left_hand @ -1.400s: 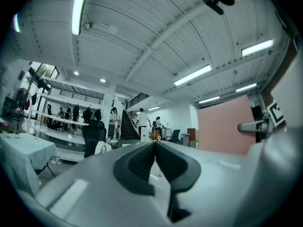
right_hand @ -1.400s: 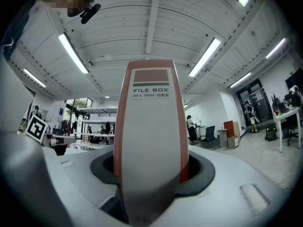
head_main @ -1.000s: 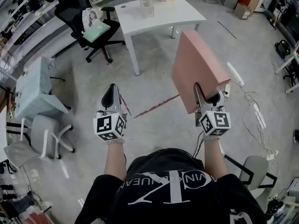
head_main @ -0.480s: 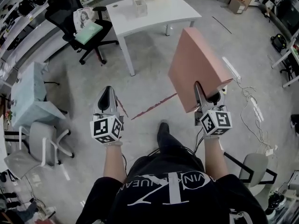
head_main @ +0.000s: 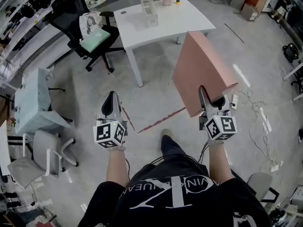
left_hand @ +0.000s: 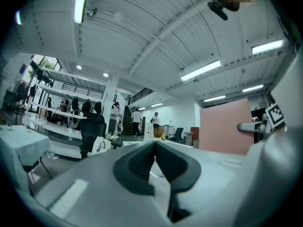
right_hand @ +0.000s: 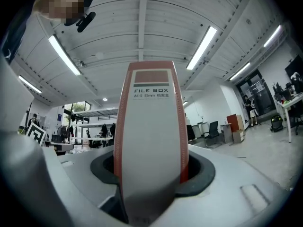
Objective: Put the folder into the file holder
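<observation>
**Office walk: folder on its way to the desk**

Grey floor [head_main: 156,96] lies between the person and the white desk [head_main: 177,25] far ahead, where the file holder [head_main: 147,4] stands. The right gripper [head_main: 211,100] is clamped on the back of the pink folder [head_main: 201,65], which stands up, well apart from the holder. The left gripper [head_main: 112,98] is pinched together with nothing in it. This looks like the carrying step. Next, the folder must reach the desk and line up with the holder's slot. Compared with a second ago, the desk looks a bit nearer, and a shoe [head_main: 165,138] now shows.
</observation>
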`<action>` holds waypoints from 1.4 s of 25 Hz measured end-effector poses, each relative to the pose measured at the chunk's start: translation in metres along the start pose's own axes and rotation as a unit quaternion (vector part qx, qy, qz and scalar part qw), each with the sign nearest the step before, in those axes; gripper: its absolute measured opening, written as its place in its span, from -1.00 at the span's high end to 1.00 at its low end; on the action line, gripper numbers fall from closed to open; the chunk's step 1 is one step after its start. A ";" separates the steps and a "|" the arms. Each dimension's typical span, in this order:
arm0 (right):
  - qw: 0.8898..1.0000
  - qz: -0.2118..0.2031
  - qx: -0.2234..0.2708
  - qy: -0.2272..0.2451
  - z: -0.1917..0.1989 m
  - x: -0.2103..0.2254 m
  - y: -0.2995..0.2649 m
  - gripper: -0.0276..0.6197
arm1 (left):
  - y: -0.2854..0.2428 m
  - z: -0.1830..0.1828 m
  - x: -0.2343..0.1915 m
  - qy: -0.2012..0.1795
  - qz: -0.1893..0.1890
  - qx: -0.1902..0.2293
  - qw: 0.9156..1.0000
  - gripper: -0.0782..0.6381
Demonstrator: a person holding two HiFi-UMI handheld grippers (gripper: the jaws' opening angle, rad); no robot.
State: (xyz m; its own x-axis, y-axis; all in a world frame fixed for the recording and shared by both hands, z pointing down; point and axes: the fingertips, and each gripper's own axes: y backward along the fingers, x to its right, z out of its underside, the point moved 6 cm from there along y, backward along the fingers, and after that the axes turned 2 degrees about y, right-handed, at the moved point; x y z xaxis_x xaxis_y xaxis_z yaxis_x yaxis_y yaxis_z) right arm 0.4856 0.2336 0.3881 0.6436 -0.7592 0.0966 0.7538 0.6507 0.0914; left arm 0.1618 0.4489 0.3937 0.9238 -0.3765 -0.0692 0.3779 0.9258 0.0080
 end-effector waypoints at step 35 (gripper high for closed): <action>0.998 -0.069 0.004 0.001 0.005 0.075 -0.289 0.03 | -0.271 0.002 -0.032 0.004 -0.030 -0.004 1.000 0.78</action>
State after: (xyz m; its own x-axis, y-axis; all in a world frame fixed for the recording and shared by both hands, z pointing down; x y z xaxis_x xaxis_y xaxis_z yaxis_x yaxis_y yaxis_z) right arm 0.3150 -0.0115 0.3735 0.5338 -0.8418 0.0801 0.8344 0.5398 0.1118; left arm 0.0297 0.2105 0.3958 0.8990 -0.4312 -0.0772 0.4321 0.9018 -0.0046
